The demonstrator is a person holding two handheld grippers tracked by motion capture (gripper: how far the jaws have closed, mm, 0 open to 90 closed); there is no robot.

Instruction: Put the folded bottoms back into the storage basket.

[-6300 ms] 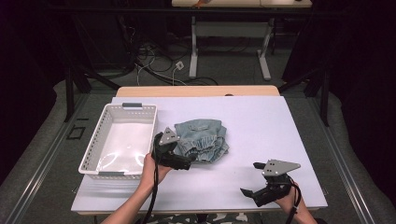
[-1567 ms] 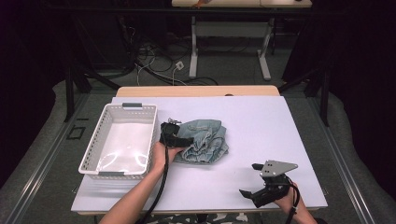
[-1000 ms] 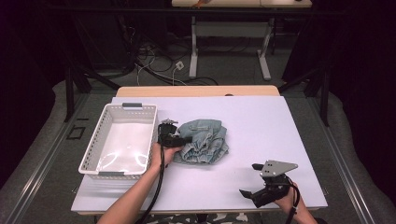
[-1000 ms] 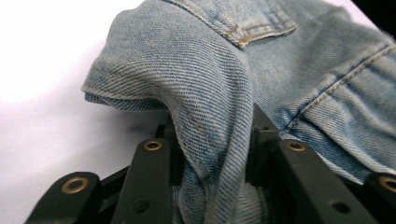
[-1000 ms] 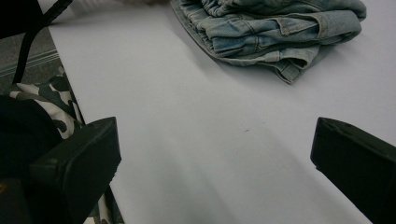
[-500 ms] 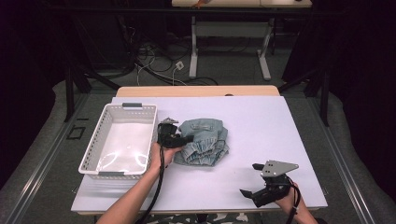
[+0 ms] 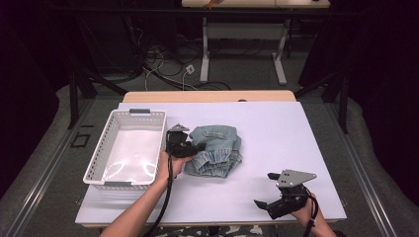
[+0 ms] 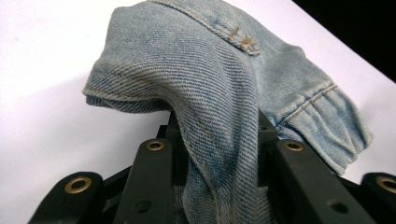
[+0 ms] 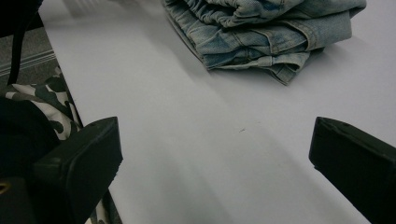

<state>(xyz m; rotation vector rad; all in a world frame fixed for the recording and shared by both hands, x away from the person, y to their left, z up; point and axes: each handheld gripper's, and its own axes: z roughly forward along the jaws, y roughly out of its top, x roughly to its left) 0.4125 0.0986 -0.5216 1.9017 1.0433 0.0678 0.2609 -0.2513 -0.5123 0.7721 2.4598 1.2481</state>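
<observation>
A folded pair of light-blue denim jeans point(image 7: 213, 149) lies near the middle of the white tabletop point(image 7: 276, 133), just right of a white plastic basket point(image 7: 129, 149). The left tool point(image 7: 190, 147), held at the garment's left edge, has its jaws pressed onto a fold of the denim, which drapes up between them in the left gripper view. The right tool point(image 7: 262, 203) sits well apart at the tabletop's near right corner, jaws spread wide, apparently resting on or just above the surface, with the jeans farther off ahead of it.
</observation>
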